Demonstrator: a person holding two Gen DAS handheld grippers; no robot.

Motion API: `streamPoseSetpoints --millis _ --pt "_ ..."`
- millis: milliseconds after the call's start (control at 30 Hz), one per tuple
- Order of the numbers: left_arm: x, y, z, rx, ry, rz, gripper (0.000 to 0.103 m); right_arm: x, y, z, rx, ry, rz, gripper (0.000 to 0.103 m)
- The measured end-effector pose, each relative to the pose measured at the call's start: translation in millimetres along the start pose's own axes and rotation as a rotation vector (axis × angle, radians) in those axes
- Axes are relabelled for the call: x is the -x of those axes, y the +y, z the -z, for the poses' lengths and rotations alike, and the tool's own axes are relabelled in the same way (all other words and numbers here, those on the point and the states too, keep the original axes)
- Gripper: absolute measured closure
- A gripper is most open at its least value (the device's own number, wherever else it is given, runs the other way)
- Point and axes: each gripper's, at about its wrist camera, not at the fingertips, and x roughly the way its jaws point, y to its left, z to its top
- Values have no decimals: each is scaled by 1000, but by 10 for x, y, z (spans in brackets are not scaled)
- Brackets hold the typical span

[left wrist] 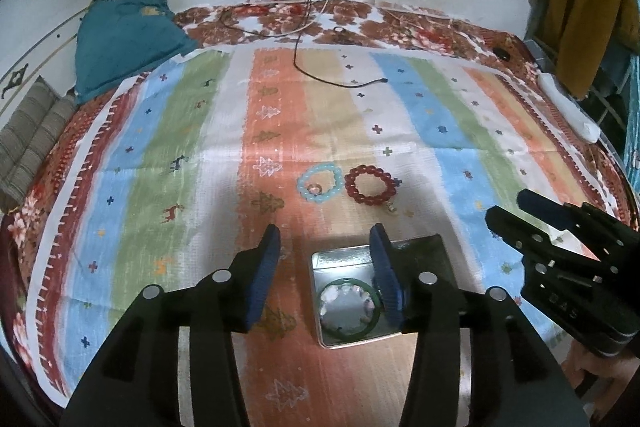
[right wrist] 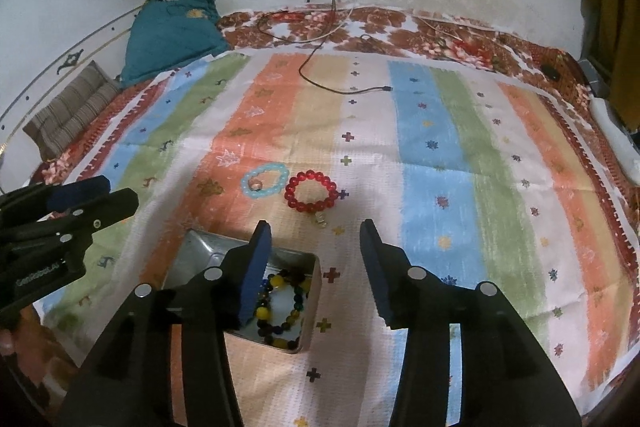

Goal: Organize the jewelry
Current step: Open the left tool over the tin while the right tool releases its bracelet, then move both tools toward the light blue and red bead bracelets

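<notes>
Both tongs hover low over the near part of a striped cloth (left wrist: 352,115) spread across the bed. The left gripper (left wrist: 326,233) has its 2 blue fingers spread wide with nothing between them; the right gripper (right wrist: 314,227) is just as wide and just as empty.

A shiny metal tin (left wrist: 320,259) sits open on the cloth at the near edge, below and between the 2 tongs. In the left wrist view a green bangle (left wrist: 340,331) lies flat inside it around a ring of pale beads; in the right wrist view a yellow and dark bead string (right wrist: 280,307) shows against the tin's right wall. The left gripper's right finger crosses over the tin's right side, and the right gripper's left finger crosses over its middle.

Farther out, 2 bracelets lie flat side by side, nearly touching: a pale blue bracelet (left wrist: 319,183) on the left with a small ring (left wrist: 315,188) inside its loop, and a red bracelet (left wrist: 370,184) on the right with a little charm at its near edge.

Around them the cloth lies open on every side. A black cable (left wrist: 332,77) trails down from the wall and ends well beyond the bracelets. A teal pillow (left wrist: 128,35) leans at the far left corner.
</notes>
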Motion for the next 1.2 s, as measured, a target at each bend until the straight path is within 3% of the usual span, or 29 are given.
streamPoseSetpoints --millis 167,567,1200 --pt "-94 15 -40 3 14 -7 45 -49 -12 -29 2 10 10 49" --pt "-374 135 -230 1 62 -54 34 -282 -58 -154 -6 54 5 31" --pt "-830 247 -489 1 121 -55 23 -802 -137 -282 -16 167 3 26"
